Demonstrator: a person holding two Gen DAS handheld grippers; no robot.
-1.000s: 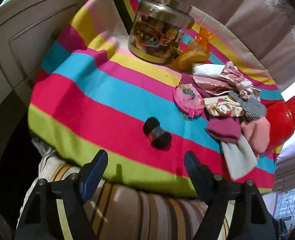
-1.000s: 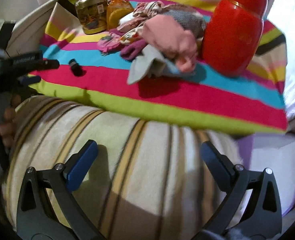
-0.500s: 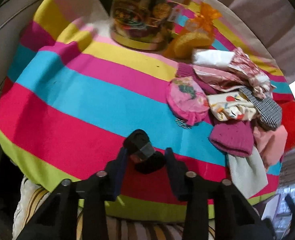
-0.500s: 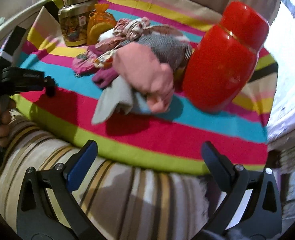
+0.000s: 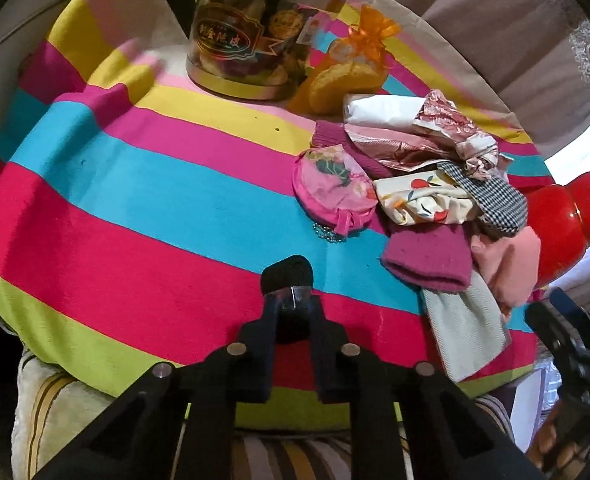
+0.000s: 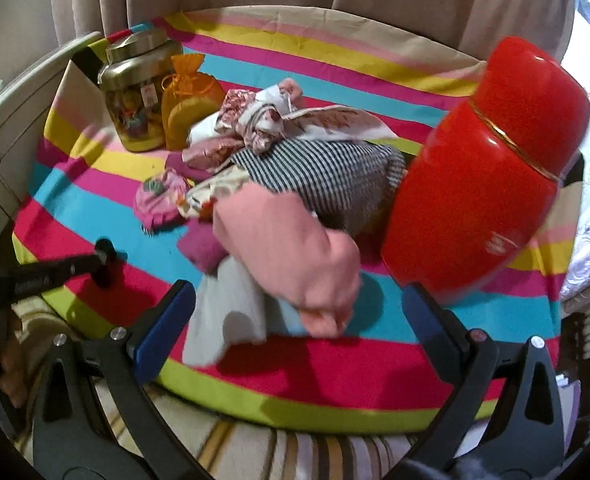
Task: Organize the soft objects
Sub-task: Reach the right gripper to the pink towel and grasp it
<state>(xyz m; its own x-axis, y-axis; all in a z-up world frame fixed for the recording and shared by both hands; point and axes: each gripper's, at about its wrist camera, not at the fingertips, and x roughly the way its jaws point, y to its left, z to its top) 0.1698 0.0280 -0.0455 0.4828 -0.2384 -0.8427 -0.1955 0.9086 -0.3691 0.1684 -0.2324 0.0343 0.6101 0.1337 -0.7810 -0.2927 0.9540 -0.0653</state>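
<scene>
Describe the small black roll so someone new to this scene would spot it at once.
Start at the striped cloth and find the heap of clothes beside the red jar. The black roll lies apart from that heap, on the red stripe nearer the cloth's front edge. It is the only dark piece, and the left gripper is shut on it.
</scene>
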